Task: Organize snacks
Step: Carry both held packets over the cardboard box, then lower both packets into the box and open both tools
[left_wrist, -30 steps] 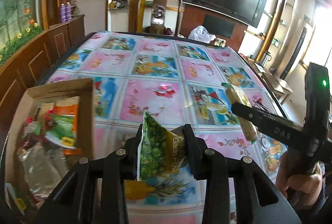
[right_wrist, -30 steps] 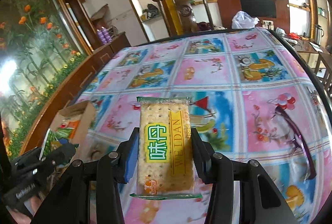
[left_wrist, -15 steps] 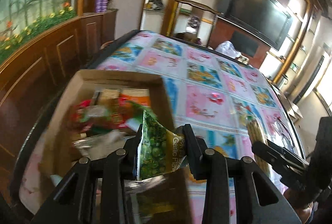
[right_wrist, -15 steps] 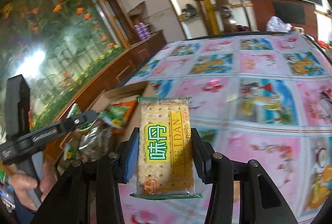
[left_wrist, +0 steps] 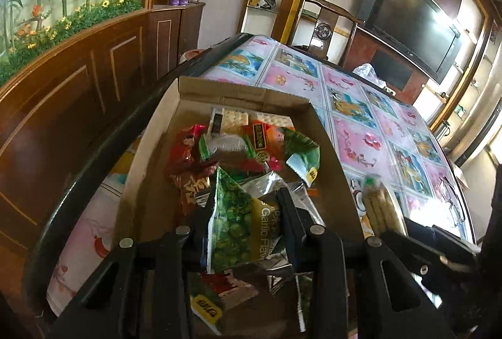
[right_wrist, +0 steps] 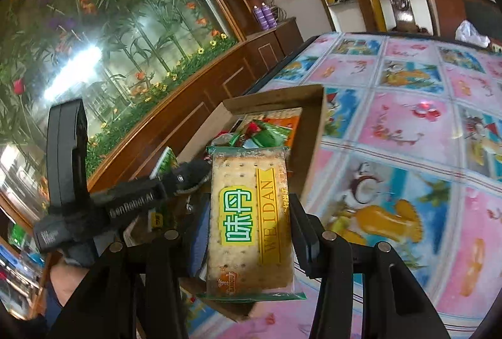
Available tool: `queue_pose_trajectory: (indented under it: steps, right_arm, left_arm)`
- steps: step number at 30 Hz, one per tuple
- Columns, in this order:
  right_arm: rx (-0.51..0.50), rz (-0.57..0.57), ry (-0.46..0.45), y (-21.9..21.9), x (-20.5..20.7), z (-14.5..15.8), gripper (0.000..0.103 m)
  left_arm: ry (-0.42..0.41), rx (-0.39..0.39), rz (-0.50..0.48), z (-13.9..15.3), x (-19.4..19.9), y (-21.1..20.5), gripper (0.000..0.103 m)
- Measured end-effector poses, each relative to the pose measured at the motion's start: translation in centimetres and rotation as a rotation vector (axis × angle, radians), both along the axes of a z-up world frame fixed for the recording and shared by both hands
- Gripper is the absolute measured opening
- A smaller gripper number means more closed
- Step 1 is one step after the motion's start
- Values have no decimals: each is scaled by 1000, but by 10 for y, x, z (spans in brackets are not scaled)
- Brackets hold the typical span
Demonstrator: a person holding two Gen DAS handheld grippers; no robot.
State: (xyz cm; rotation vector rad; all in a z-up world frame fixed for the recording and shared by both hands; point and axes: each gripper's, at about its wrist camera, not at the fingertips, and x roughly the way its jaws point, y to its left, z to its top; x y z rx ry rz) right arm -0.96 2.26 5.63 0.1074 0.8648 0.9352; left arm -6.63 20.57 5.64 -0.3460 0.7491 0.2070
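Left gripper (left_wrist: 244, 232) clamped on a green pea snack packet (left_wrist: 238, 229) marked "Garlic Flavor", held upright between the pads, directly over the open cardboard box (left_wrist: 248, 94). Inside the box: a heap of snack packets, among them a green-and-red pouch (left_wrist: 276, 147), a red wrapper (left_wrist: 185, 147), crumpled foil (left_wrist: 266, 182) and cracker packs (left_wrist: 235, 119) against the far wall. Box standing at the edge of a table under a pink and blue picture tablecloth (left_wrist: 364, 135), beside a dark wood-panelled cabinet (left_wrist: 78, 82).

Right gripper (right_wrist: 249, 229) closed on a Weidan cracker pack (right_wrist: 251, 213), long side upright, green seams at top and bottom. Pack hanging just at the near right corner of the box (right_wrist: 310, 132), partly over its rim, partly over the tablecloth (right_wrist: 408, 119). Left gripper (right_wrist: 188, 179) visible in the right wrist view, reaching in over the box from the left, a hand (right_wrist: 67, 276) below its handle. Cracker pack (left_wrist: 379, 207) seen edge-on in the left wrist view, just beside the box's right wall.
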Motion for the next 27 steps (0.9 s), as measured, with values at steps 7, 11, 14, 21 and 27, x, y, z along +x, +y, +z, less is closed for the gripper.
queue_pose_trajectory:
  steps: [7, 11, 14, 21, 27]
  right_arm:
    - [-5, -6, 60, 32, 24, -7, 51]
    - [-44, -34, 29, 49, 31, -12, 51]
    - [-59, -49, 27, 54, 35, -17, 51]
    - [-80, -53, 34, 58, 38, -29, 51]
    - [-80, -51, 21, 56, 36, -31, 51]
  left_arm:
    - [-22, 16, -33, -6, -4, 1, 34]
    - [-31, 32, -47, -9, -6, -1, 34]
    - [-41, 46, -49, -12, -7, -3, 35]
    - [-60, 122, -44, -14, -8, -16, 35]
    - [-57, 124, -36, -15, -6, -17, 35]
